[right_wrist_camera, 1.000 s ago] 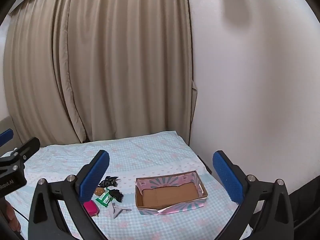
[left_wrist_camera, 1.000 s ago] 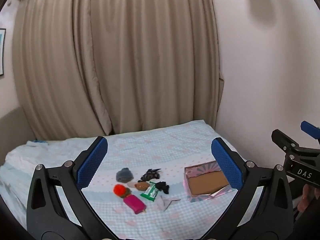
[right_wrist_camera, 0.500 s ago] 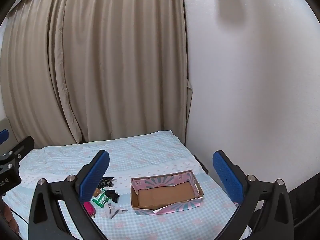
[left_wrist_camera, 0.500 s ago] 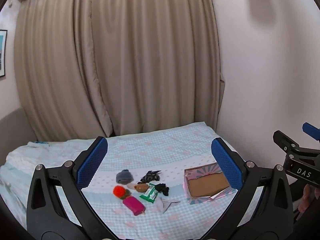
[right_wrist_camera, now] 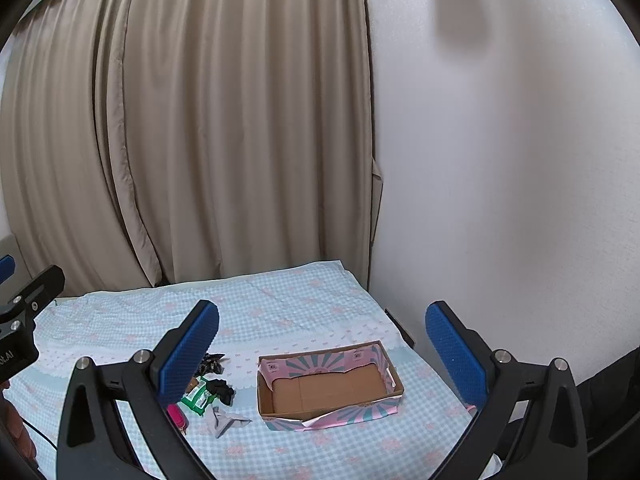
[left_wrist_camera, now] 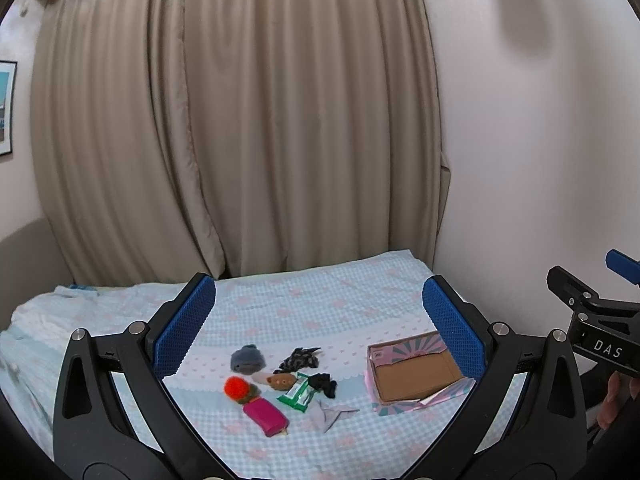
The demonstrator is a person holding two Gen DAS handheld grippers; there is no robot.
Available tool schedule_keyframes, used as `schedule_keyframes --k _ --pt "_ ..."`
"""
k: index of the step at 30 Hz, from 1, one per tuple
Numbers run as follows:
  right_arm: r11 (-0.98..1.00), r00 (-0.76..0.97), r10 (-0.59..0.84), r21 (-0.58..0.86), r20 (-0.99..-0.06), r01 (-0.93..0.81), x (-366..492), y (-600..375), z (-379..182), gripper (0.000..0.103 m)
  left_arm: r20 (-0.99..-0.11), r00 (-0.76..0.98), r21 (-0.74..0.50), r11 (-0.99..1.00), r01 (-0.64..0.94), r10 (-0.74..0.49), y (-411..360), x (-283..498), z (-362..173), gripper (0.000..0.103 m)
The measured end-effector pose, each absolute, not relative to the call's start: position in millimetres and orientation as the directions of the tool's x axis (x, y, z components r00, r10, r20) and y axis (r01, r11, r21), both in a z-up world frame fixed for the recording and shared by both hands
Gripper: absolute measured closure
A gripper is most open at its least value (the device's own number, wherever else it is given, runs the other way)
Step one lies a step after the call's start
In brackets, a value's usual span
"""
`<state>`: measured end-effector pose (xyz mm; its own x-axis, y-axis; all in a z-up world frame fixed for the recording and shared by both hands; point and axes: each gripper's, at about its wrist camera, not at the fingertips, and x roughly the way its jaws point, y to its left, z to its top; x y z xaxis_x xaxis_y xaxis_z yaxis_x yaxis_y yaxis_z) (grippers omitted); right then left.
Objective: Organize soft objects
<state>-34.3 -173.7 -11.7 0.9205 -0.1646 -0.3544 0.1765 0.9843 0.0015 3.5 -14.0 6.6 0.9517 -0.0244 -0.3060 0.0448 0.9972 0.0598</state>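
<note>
A small pile of soft things lies on the bed: a grey knitted hat (left_wrist_camera: 247, 359), an orange pompom (left_wrist_camera: 236, 387), a magenta pouch (left_wrist_camera: 266, 416), a brown plush (left_wrist_camera: 282, 381), a green packet (left_wrist_camera: 299, 393), dark cloth pieces (left_wrist_camera: 300, 358) and a grey scrap (left_wrist_camera: 330, 414). To their right stands a pink-and-teal cardboard box (left_wrist_camera: 416, 376), also (right_wrist_camera: 330, 386), with nothing inside. My left gripper (left_wrist_camera: 318, 332) hangs open well above and short of the pile. My right gripper (right_wrist_camera: 322, 344) is open too, over the box's near side, holding nothing.
The bed has a light blue checked sheet (left_wrist_camera: 320, 300). Beige curtains (left_wrist_camera: 240, 120) hang behind it and a white wall (right_wrist_camera: 500, 160) runs along its right side. A framed picture (left_wrist_camera: 6, 108) hangs at the far left. A person's hand (left_wrist_camera: 618, 396) grips the right tool.
Both views have drifted slightly: the box and pile sit a little lower and closer in frame. Both grippers stay open and nothing on the bed has moved.
</note>
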Motion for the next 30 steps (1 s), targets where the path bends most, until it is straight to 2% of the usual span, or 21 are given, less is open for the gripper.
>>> schedule_keyframes --k 30 --pt "0.979 0.915 -0.193 -0.005 -0.354 0.205 -31.0 -171.3 -12.4 0.000 -0.312 0.949 0.056 0.996 0.062 -0.042 -23.1 8.4 -6.9 0.000"
